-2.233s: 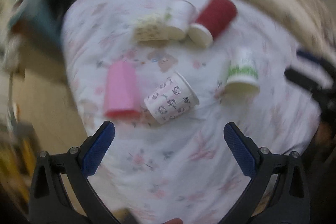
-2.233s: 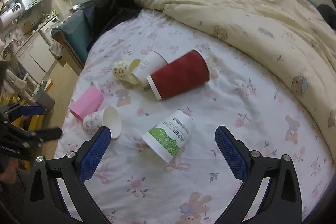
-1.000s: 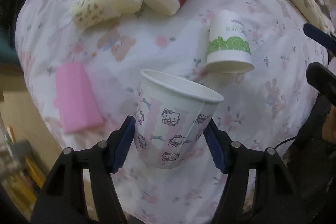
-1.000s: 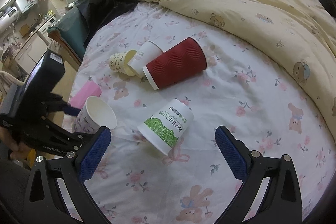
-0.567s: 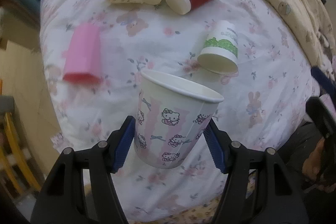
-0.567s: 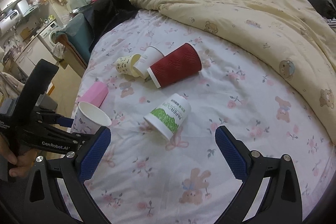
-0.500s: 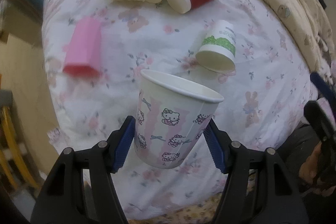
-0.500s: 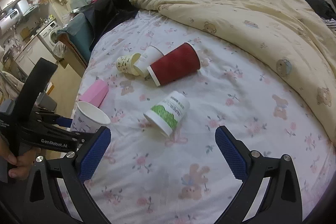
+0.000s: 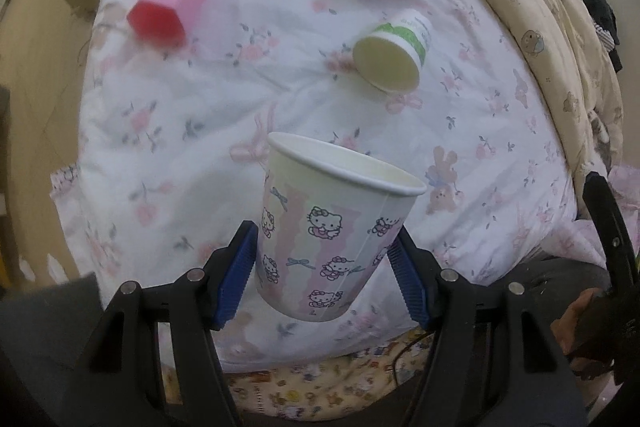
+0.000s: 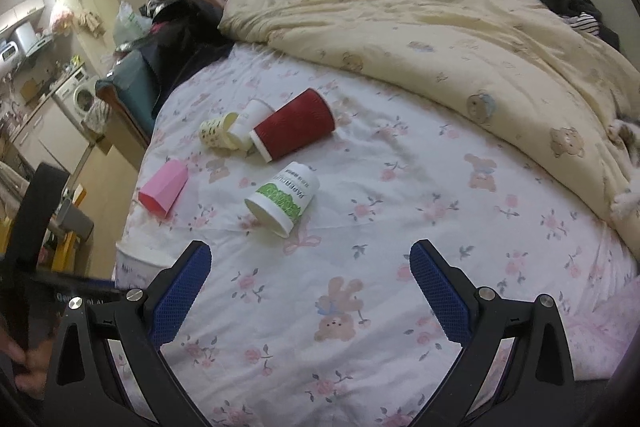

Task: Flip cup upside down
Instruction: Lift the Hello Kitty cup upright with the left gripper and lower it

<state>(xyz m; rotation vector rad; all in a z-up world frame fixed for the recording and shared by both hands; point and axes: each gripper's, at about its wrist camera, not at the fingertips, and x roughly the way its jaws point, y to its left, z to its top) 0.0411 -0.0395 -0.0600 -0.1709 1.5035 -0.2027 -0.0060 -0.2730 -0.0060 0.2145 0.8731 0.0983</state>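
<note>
5 cups point(image 9: 390, 57) lie toppled on bedsheet point(image 9: 192, 99) (beyond held cup point(image 9: 328, 231)).

Left gripper point(image 9: 324, 279) clamped on a cup, raised, right gripper point(image 10: 310, 287) spread wide, holding nothing

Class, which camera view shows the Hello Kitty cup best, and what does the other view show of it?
The left wrist view: the Hello Kitty cup fills the centre, mouth up, clamped in the left gripper. The right wrist view shows only part of its white rim at the bed edge.
</note>
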